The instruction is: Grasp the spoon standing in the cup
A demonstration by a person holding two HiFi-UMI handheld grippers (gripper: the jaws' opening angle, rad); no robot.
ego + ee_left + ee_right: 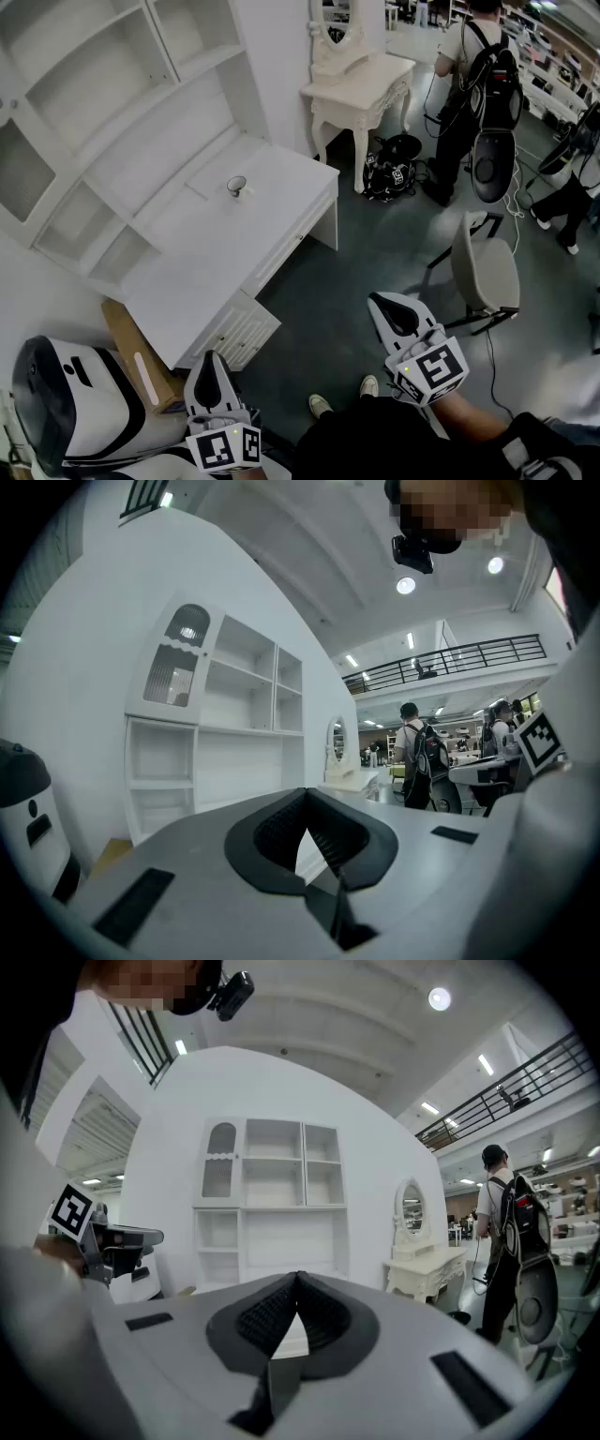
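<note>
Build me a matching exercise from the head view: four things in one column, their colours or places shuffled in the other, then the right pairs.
1 cup
2 bag
3 box
4 chair

A grey, standing by itself
B on the desk
C black, by the dressing table
D brown, against the desk's side

Pairs: 1-B, 2-C, 3-D, 4-A

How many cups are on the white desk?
1. The cup stands toward the back of the white desk, by the shelf unit; shelf compartments may hide others.
</note>
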